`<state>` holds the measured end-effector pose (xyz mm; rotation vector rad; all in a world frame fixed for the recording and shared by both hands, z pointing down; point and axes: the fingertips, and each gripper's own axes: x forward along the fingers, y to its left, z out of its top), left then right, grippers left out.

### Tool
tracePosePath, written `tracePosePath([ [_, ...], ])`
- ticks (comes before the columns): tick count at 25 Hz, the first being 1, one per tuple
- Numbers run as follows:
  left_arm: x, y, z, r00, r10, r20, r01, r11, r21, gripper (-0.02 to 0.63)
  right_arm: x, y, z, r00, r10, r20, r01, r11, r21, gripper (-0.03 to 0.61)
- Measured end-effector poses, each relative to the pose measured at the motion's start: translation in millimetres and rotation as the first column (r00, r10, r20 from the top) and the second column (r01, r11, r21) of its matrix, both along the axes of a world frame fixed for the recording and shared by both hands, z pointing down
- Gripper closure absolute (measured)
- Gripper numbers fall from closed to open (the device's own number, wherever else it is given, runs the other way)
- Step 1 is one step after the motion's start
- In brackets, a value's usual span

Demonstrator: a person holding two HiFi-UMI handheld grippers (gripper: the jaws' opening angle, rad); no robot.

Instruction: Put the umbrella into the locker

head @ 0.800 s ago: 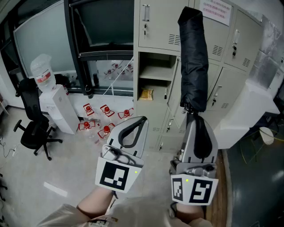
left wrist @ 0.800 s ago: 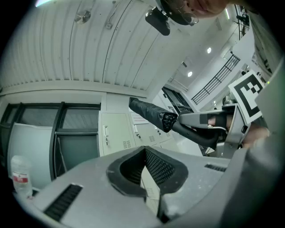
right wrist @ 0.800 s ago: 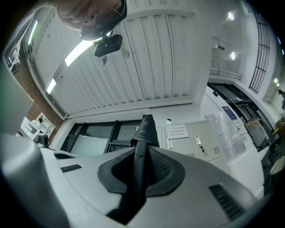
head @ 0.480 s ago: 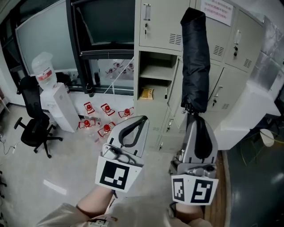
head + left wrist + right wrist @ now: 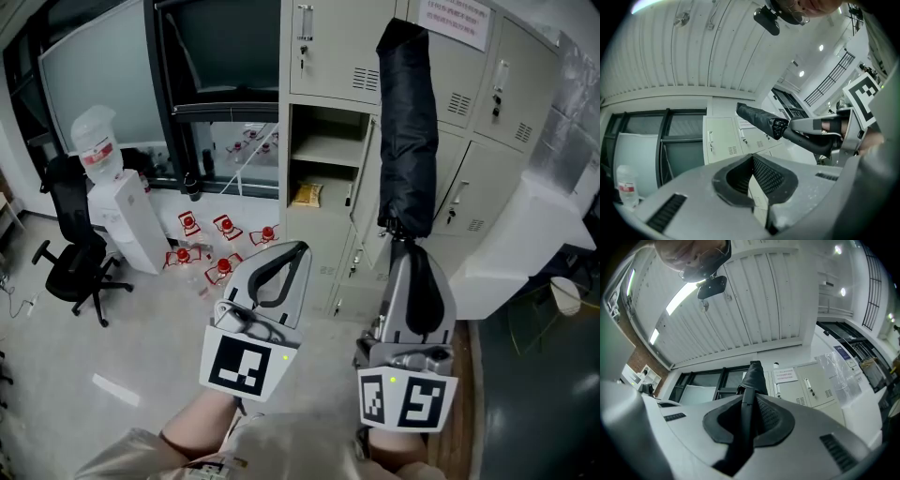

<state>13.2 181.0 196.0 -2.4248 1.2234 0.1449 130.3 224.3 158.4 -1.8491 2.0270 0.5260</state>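
Grey lockers (image 5: 337, 47) fill the wall ahead, one compartment (image 5: 323, 150) open, and a water dispenser (image 5: 117, 220) and office chair (image 5: 70, 267) stand on the pale floor (image 5: 141, 347) off left. The right gripper (image 5: 410, 251) clamps the folded black umbrella (image 5: 406, 122) by its handle, upright before the lockers, not inside. Left gripper (image 5: 281, 261): jaws together, empty. The yellowish item on the open shelf is too small to identify

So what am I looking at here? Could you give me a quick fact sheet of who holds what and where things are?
right tool: shut on the handle of the umbrella
umbrella: black, folded, pointing toward the lockers, not yet inside
left tool: shut, empty
locker: grey, one compartment open
inside it: yellow packet on the lower shelf
floor at left: water dispenser, office chair, red-capped bottles
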Motion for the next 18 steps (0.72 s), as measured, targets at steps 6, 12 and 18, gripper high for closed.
tracePosePath([
  [6, 18.9, 11.1, -3.1, 0.999, -0.016, -0.030, 0.016, 1.000, -0.002, 0.606, 16.7, 4.4, 7.0, 0.999, -0.038, 0.003, 0.038, 0.999, -0.007, 0.536],
  [12, 22.8, 9.9, 1.7, 0.998, -0.061, 0.034, 0.061, 0.998, 0.001, 0.606, 27.2, 1.5, 14.7, 0.998, -0.062, 0.029, 0.063, 0.997, -0.034, 0.535],
  [18, 29.0, 0.3, 16.3, 0.997, -0.066, 0.044, 0.067, 0.998, -0.018, 0.606, 32.6, -10.9, 24.4, 0.998, -0.064, 0.028, 0.065, 0.996, -0.062, 0.535],
])
